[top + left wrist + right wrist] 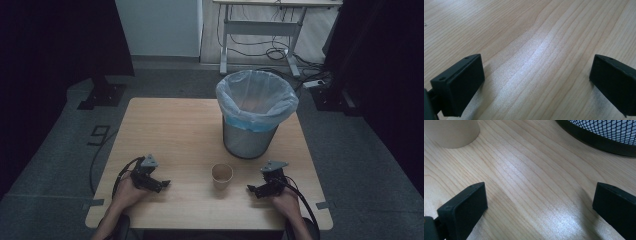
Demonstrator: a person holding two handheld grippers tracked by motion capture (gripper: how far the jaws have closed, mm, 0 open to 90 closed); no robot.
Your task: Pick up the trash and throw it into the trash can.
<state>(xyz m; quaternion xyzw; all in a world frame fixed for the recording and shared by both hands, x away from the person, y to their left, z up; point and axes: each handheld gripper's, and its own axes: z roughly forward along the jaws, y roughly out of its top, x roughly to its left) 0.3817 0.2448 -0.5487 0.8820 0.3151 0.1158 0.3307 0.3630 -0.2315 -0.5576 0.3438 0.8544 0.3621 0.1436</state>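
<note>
Nothing had been picked up yet: the paper cup (pixel 222 175) stood upright on the pale wood-grain bench (pixel 170 130), between the two claws and just in front of the bin (pixel 252 120), so the grasp and, by my judgement, the drop into the bin were all left to do. The left claw (pixel 161 185) and the right claw (pixel 253 189) both rested low on the bench with their flat black jaws wide apart and empty. The cup was a plain tan tapered cylinder, while the bin was round dark wire mesh lined with a thin, crinkled translucent bag.
</note>
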